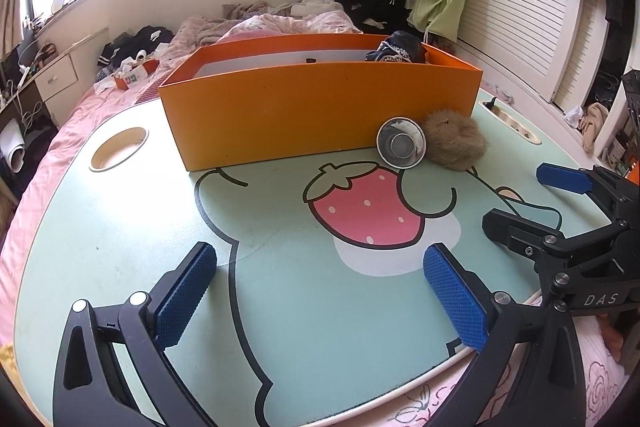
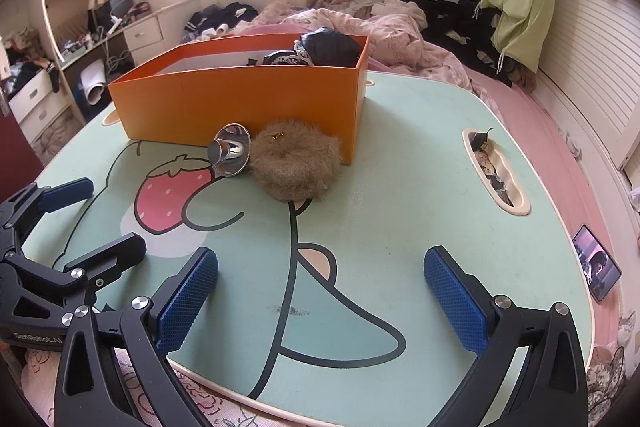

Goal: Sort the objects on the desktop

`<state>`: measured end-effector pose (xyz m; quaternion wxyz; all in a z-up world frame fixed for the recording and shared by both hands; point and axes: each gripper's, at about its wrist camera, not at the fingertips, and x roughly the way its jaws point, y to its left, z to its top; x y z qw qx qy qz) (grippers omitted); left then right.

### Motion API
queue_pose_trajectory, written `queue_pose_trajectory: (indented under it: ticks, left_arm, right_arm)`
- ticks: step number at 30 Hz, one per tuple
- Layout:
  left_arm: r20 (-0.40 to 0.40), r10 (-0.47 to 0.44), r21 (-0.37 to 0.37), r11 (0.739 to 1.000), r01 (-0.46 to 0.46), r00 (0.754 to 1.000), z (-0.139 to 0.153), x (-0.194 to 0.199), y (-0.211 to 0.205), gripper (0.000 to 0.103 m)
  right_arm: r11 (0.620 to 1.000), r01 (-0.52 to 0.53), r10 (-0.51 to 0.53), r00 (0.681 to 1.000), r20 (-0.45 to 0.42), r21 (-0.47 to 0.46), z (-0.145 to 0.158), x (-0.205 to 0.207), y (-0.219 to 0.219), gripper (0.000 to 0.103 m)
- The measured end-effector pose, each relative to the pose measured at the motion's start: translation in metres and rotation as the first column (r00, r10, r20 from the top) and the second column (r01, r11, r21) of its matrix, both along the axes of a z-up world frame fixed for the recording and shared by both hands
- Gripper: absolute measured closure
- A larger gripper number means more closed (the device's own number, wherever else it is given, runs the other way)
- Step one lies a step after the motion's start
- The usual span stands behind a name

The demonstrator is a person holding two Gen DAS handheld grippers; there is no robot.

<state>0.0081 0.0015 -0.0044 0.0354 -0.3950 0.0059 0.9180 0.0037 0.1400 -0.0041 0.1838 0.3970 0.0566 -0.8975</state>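
Dark lace-trimmed cloth (image 2: 320, 49) is already lying in the orange box (image 1: 320, 107). Steel funnel (image 1: 401, 143) and furry scrunchie (image 1: 456, 143), at the box's four o'clock, are awaiting sorting. Left gripper (image 1: 320, 291) and right gripper (image 2: 320, 291) are hovering released, grasping nothing.

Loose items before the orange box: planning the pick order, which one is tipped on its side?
The shiny metal funnel-shaped cup, leaning against the furry brown scrunchie, which lies flat.

Left tongs (image 1: 320, 291) and right tongs (image 2: 320, 295): black angular frames, blue cross-hatched pads, silver round screw heads. White lettering "DAS" on the right one, "GenRobot.AI" on the left.
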Motion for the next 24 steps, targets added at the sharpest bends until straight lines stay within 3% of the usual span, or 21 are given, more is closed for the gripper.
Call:
queue_pose_trajectory:
  ticks: [24]
  left_arm:
    - [0.000, -0.003, -0.001, 1.000, 0.003, 1.000, 0.0000, 0.0000, -0.0007, 0.000]
  right_arm:
    - [1.000, 0.000, 0.000, 1.000, -0.002, -0.001, -0.0012, 0.0016, 0.0002, 0.000]
